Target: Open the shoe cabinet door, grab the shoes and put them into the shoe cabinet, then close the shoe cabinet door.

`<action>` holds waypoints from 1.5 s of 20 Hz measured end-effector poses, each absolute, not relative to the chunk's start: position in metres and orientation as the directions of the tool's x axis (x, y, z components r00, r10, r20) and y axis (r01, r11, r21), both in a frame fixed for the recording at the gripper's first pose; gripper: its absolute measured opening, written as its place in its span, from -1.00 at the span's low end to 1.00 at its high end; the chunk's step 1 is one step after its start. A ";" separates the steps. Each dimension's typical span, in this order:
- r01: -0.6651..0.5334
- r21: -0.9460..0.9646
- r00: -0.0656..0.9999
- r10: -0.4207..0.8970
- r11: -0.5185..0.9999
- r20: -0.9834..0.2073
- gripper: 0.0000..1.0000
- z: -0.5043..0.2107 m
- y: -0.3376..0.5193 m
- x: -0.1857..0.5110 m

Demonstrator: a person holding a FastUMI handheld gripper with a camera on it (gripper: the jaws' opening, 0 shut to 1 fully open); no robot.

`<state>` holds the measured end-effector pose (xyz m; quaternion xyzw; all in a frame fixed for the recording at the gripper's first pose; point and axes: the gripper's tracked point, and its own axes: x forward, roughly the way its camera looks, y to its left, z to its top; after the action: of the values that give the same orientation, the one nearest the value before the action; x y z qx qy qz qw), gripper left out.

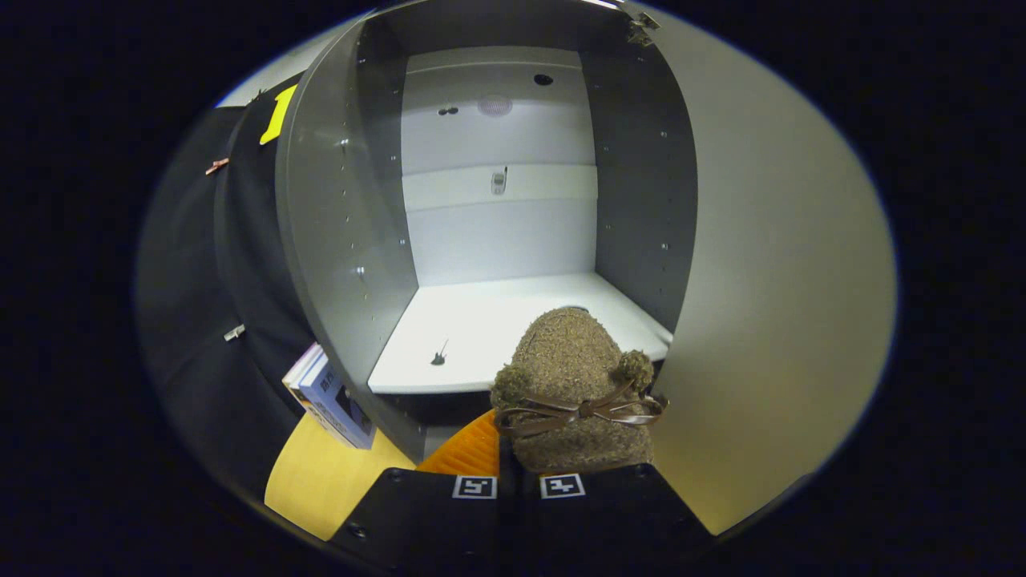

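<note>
tool (518, 473) fingers are sitting nearly together at the near edge of the view, and they seem to be clamping the heel end of a fuzzy brown shoe (573, 385), though the contact itself is hidden under the shoe's upper, so i am judging the grip rather than seeing it. the shoe is pointing away from the tool, its toe just reaching over the front lip of the white shelf (481, 328) inside the shoe cabinet (641, 200). the cabinet door (785, 304) is standing wide open on the right, so the opening step looks done and the placing step is the one in hand.

the next move is calling for pushing the shoe further in over the shelf, lowering it until the sole is resting flat, then parting the fingers and backing out before swinging the door closed.

counting: one shoe, carrying one thin brown bow (581, 413) and one pompom (635, 369); one door; one shelf at the level of the shoe. to the left, near the cabinet's side, a small stack of books (329, 393) is leaning on a yellow floor patch (321, 481), perhaps two of them. something orange (465, 453) is lying just under the shoe.
</note>
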<state>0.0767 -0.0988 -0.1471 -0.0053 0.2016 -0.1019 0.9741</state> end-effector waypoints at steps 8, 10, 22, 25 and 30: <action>0.194 -0.059 0.898 -0.201 0.979 -0.391 -0.90 -0.117 -0.109 0.149; 0.189 -0.069 0.900 -0.201 0.980 -0.388 -0.90 -0.112 -0.111 0.167; 0.164 -0.057 0.875 -0.172 0.985 -0.453 -0.91 -0.144 -0.130 0.299; 0.167 -0.040 0.868 -0.166 0.985 -0.467 -0.91 -0.158 -0.135 0.317; 0.172 -0.046 0.851 -0.172 0.984 -0.497 -0.91 -0.174 -0.139 0.325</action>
<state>0.3255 -0.1389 -0.1743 0.0001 0.2582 -0.0893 0.9620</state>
